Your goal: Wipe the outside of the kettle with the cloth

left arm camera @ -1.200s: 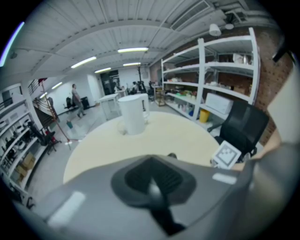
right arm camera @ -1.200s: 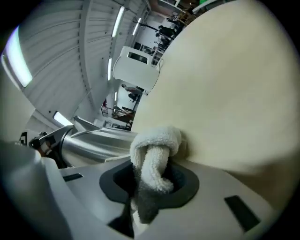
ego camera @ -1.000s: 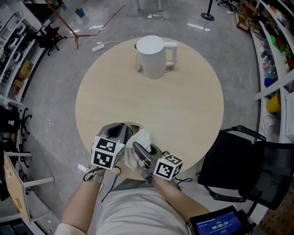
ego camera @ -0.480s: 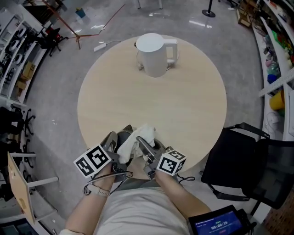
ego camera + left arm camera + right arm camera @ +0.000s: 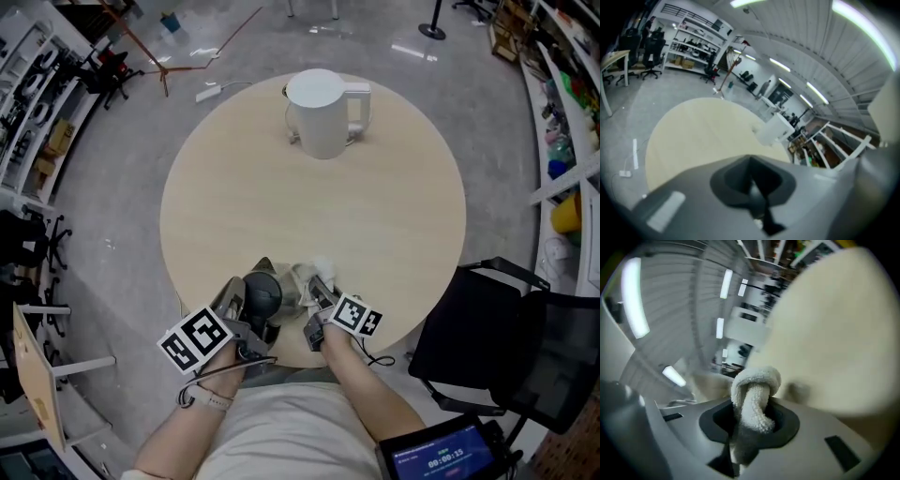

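In right hand-held gripper (image 5: 749, 422): cloth (image 5: 757, 380) pinched.

Lit brightly and evenly from above by ceiling strip lamps (image 5: 635, 296), blown out to white bars in both gripper views. Glaring in patches off the polished floor (image 5: 412, 52) beyond the counter (image 5: 394, 216). Casting only soft, faint shadows. Sharp in the head view, bowed toward the edges. Heavily fisheyed in both gripper views, blackened at the corners. Smeared in the right gripper view, with the cloth (image 5: 754, 394) close and soft, the background out of focus.
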{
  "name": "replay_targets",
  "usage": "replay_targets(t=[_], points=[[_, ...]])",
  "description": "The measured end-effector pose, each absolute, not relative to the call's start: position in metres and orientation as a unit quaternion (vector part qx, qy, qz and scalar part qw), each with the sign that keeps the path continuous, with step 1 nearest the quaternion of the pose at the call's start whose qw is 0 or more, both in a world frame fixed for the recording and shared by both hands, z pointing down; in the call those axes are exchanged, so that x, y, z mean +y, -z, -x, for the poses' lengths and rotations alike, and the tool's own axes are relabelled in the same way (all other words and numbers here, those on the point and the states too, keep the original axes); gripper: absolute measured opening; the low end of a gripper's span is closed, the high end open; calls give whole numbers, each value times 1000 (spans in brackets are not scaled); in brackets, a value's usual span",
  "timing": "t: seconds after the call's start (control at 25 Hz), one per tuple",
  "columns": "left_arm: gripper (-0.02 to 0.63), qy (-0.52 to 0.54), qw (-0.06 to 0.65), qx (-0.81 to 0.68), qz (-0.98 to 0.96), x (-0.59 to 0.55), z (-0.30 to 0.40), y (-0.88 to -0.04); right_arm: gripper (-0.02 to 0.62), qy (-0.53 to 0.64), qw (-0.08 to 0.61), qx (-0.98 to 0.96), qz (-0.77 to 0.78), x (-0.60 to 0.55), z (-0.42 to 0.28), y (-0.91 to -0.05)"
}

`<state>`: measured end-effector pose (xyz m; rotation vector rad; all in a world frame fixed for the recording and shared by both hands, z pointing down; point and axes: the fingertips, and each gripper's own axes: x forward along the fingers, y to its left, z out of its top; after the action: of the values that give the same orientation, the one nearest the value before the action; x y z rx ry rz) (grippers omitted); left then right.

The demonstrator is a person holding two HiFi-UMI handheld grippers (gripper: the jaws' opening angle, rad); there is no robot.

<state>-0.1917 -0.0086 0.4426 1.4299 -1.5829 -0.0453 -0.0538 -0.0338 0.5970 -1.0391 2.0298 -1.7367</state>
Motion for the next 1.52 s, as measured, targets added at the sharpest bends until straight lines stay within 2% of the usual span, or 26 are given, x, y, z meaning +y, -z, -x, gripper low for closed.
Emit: replay_targets(t=[0.08,0.2,0.24,0.28,0.4,0.44,0.6,0.68,0.8,0.88,0.96,1.0,1.12,1.16,1.32,1.4,1.52], points=[[-9,43,495,-655,-569,-5,193,-443,107,652,123,652,367,-33,48,-621],[-10,81,513,-656,-548,-2,190,-446,107,526,193,772,300,-26,60,-512],[-9,88,515,-657,-543,-2,190,-446,107,494,201,793,296,-25,60,-499],[-11,91,515,-659,-540,-2,189,-446,107,498,191,785,315,-26,56,-515],[-10,92,510,-665,-537,-2,187,-445,107,640,119,649,394,-31,34,-627],[-11,93,509,-666,-537,-2,186,-445,107,658,118,633,390,-29,33,-629],[-9,111,511,-671,-526,-2,188,-450,107,523,195,774,300,-15,49,-503],[-9,116,508,-675,-522,-3,190,-451,107,548,173,745,339,-13,41,-541],[-9,117,505,-678,-521,-3,188,-451,107,667,124,619,395,-3,24,-628],[-9,122,506,-675,-523,-6,186,-450,107,655,172,644,356,-2,30,-581],[-9,126,507,-674,-522,-10,185,-450,107,587,214,715,313,-5,39,-522],[-9,125,506,-676,-521,-9,185,-451,107,581,212,718,319,-5,39,-526],[-9,126,503,-680,-518,-7,186,-451,107,678,155,603,391,1,21,-627],[-9,129,504,-679,-518,-6,185,-451,106,696,150,581,395,3,20,-636],[-9,145,506,-679,-513,-9,185,-452,107,598,214,714,295,1,41,-519],[-9,151,505,-681,-508,-10,185,-452,107,601,193,711,308,4,38,-537],[-9,155,507,-681,-506,-13,184,-451,107,697,117,612,355,20,24,-628]])
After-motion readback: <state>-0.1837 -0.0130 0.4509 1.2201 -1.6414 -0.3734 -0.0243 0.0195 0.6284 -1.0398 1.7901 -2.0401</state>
